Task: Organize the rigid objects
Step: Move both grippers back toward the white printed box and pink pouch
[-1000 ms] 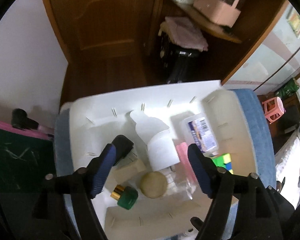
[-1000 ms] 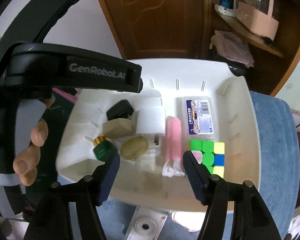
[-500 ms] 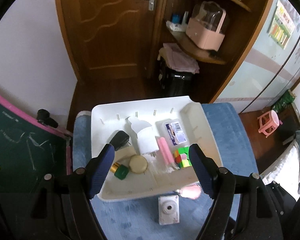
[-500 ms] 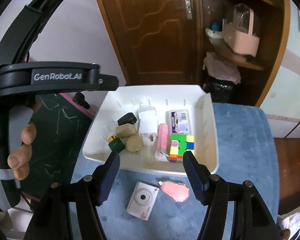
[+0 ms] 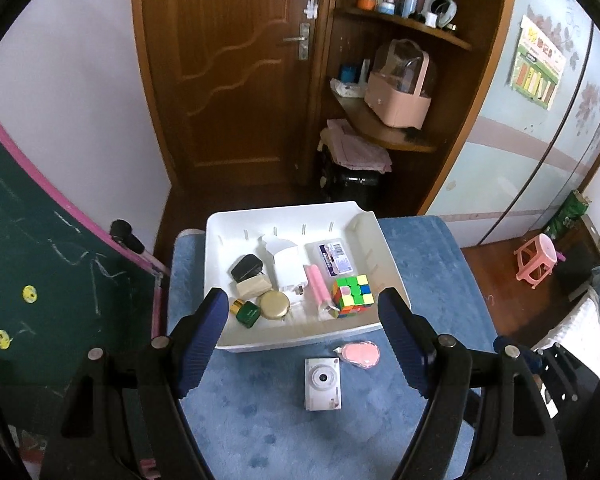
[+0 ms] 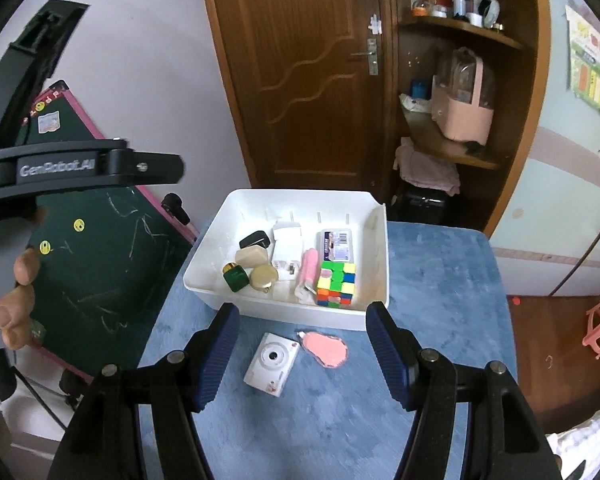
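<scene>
Your left hand-held gripper (image 5: 303, 334) and your right hand-held gripper (image 6: 302, 350) both hang above the blue table (image 5: 432, 280) with fingers spread wide and nothing between them. The white bin (image 5: 236, 220) sits at the table's far end, holding a Rubik's cube (image 5: 353, 295), a pink tube (image 5: 318, 286), a green bottle (image 5: 247, 313) and a round gold compact (image 5: 274, 305). Outside it, just beside its near wall, lie a white camera (image 5: 323, 378) and a pink pouch (image 5: 362, 354), close together.

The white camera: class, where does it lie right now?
In both wrist views the white camera lies flat on the blue cloth, outside the white tray, near its front wall and beside the pink piece.
</scene>
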`<state>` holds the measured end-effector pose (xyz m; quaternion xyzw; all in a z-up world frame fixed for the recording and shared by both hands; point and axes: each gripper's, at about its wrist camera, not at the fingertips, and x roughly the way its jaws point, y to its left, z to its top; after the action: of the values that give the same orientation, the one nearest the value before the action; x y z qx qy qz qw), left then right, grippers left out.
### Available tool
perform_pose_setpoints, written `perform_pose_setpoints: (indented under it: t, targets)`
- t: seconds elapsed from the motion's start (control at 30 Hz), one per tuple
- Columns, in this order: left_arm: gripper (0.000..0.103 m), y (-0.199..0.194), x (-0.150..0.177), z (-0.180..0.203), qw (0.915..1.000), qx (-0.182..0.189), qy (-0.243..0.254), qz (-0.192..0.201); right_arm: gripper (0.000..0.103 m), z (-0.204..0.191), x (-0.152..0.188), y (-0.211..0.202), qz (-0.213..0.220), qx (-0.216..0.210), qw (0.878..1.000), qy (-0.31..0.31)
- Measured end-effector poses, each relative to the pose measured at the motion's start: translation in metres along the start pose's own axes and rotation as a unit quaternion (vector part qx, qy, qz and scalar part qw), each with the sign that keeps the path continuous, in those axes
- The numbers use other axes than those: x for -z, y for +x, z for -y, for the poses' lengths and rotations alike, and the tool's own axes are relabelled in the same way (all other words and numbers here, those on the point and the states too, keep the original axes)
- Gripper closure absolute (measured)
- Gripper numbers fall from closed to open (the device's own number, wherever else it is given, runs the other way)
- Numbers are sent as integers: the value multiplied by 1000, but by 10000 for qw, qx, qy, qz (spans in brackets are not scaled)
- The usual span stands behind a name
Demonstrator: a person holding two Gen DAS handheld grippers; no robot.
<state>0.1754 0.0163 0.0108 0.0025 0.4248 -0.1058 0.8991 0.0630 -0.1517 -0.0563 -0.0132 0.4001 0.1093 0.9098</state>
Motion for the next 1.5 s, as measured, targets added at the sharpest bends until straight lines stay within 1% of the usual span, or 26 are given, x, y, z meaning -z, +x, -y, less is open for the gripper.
perform_pose_setpoints:
  t: [0.1,0.27,0.4,0.5,0.77,0.87,0.97,1.23,1.37,1.5]
  targets:
    - [18,-10,10,4,10000,-21,37,88,37,4,8,-9,2,33,10000,2]
    - [18,-19,32,14,9997,-74,116,185,37,10,24,-18,20,146,9999,-9]
    - [18,-12,49,19,9999,-40,118,68,37,18,35,-22,-6,227,9997,26]
    - [18,-2,63,22,9999,-12,95,-89,37,22,43,-21,-47,307,9995,-6]
    - [18,37,100,27,9983,-88,-41,-579,37,32,67,-11,-239,467,9986,-59]
    - [18,53,114,29,9972,-186,-78,-720,37,36,74,-4,-315,481,9983,-71]
    - [18,72,129,32,9959,-315,-55,-847,37,39,82,8,-457,483,9978,-87]
    - [18,136,164,40,9881,-361,-12,-1496,37,41,106,49,-877,488,9946,-250]
    - [18,162,170,36,9847,-404,-79,-1694,37,44,115,69,-1069,478,9927,-272]
    - [18,186,173,30,9812,-340,-283,-1877,37,46,120,87,-1201,446,9914,-278]
